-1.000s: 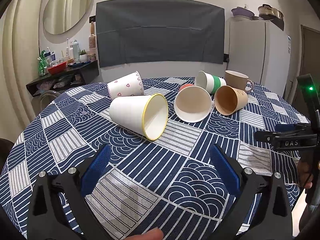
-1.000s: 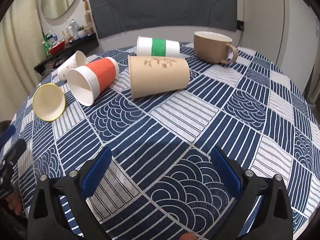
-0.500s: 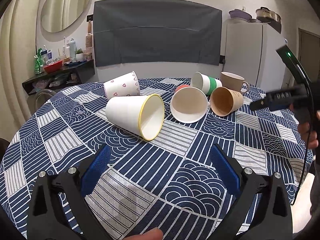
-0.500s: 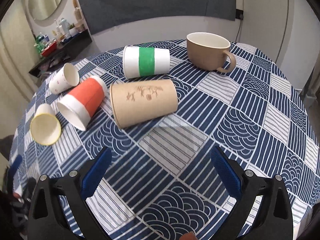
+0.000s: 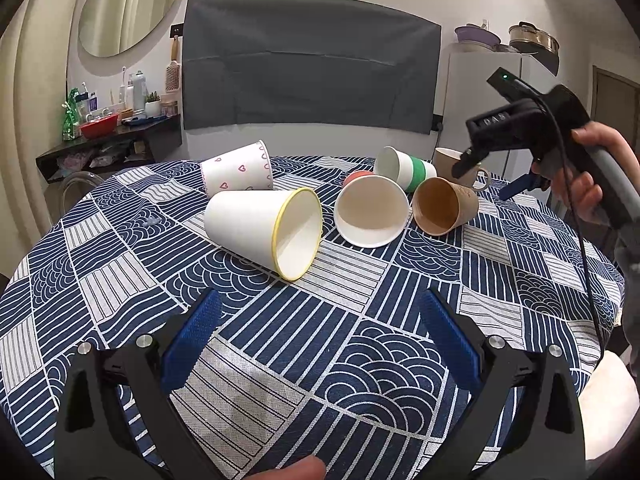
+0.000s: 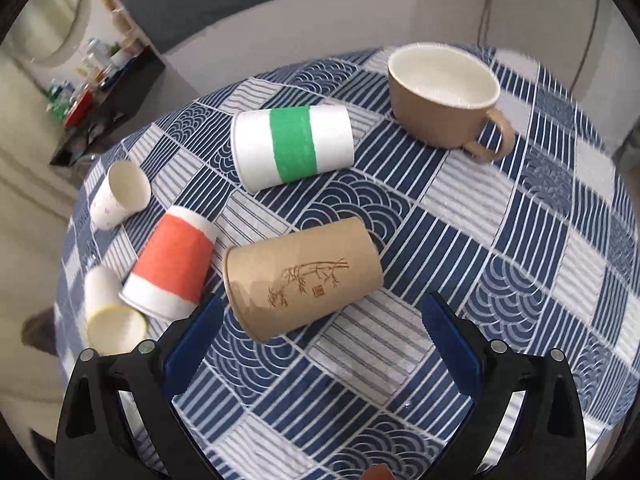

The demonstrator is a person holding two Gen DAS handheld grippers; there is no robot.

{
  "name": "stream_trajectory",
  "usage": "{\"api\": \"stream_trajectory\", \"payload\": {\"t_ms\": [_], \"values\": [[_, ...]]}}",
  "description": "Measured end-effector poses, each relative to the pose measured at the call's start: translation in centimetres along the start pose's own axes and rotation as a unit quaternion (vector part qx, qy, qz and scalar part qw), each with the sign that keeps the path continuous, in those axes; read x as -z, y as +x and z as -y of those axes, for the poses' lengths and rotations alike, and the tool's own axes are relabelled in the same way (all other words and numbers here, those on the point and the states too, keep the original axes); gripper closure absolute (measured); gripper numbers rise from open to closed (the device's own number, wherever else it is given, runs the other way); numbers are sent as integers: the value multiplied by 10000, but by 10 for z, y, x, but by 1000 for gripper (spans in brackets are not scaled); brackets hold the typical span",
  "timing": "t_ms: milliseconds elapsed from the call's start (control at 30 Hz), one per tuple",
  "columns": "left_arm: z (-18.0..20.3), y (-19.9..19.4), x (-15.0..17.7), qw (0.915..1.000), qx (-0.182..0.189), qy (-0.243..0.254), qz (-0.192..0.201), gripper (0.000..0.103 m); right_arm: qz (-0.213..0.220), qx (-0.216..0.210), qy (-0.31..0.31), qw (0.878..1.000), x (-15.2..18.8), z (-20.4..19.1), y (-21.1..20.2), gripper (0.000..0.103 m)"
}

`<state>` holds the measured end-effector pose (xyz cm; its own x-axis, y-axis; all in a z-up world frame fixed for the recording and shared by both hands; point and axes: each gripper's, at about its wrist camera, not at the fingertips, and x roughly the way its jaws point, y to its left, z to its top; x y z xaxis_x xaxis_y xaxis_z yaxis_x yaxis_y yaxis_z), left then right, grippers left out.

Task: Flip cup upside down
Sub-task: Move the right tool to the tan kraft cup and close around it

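Observation:
Several paper cups lie on their sides on a round table with a blue patterned cloth [image 5: 280,340]. A yellow-rimmed white cup [image 5: 264,230] lies nearest my open, empty left gripper [image 5: 320,336]. Beyond it lie a heart-print cup [image 5: 238,172], an orange cup [image 5: 372,210], a green-banded cup [image 5: 406,168] and a brown kraft cup [image 5: 444,206]. My right gripper [image 6: 320,336] is open and empty, raised above the table, just short of the brown kraft cup [image 6: 300,276]. The green-banded cup [image 6: 292,146] and orange cup [image 6: 172,268] lie beyond. The right gripper also shows in the left wrist view [image 5: 516,128].
A brown ceramic mug [image 6: 444,100] stands upright at the table's far side. A dark shelf [image 5: 108,140] with bottles is at the left wall, a white fridge [image 5: 492,92] at the back right. The table edge [image 6: 624,360] curves away on the right.
My right gripper has risen and moved forward over the table toward the brown kraft cup, tilting down. My left gripper has stayed almost still. No cup has moved.

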<state>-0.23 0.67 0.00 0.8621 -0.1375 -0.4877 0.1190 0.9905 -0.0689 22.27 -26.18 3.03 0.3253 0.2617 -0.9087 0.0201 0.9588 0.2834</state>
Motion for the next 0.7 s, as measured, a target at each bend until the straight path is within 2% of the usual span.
{"api": "stream_trajectory", "payload": {"t_ms": [133, 200, 333, 500, 700], "values": [[0, -1, 0, 10000, 61, -18, 29, 6, -486, -413, 755, 9951, -9, 5, 14, 8], [0, -2, 0, 9999, 93, -41, 76, 6, -595, -495, 1060, 9914, -15, 7, 19, 8], [-1, -5, 0, 9997, 163, -70, 159, 6, -707, -389, 1406, 9868, -25, 6, 29, 8], [-1, -5, 0, 9997, 205, -108, 115, 6, -1004, -522, 1769, 9777, -28, 10, 42, 8], [-5, -2, -1, 9992, 339, -229, 38, 6, -964, -272, 1886, 9769, -32, 10, 48, 9]]}}
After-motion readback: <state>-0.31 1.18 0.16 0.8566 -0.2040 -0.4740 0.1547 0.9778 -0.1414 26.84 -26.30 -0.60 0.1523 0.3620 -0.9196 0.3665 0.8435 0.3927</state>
